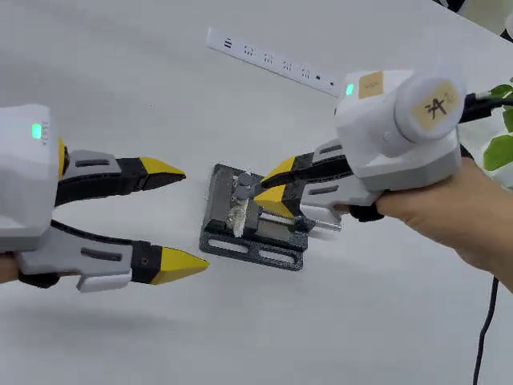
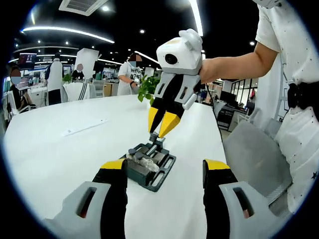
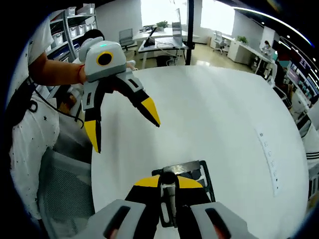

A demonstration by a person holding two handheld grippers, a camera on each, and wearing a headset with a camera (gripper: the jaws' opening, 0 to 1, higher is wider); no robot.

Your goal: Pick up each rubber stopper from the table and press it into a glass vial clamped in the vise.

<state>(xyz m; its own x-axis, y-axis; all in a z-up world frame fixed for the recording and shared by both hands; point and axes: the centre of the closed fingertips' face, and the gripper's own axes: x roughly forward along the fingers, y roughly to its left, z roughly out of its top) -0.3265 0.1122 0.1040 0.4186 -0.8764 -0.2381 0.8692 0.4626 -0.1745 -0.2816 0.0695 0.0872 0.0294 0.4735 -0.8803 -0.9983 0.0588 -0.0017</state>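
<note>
Right gripper [image 1: 259, 191]: your jaws pinch the stopper [image 1: 243, 186] over the vise [image 1: 255, 241].
Left gripper [image 1: 195, 218]: your jaws wide apart, beside it.

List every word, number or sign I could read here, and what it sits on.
Round sticker on the back of the right gripper: a dark mark, perhaps "7A", too blurred to be sure.
Tan label on that gripper: nothing legible.
Power strip: markings too small to read.
No other text can be read.
</note>
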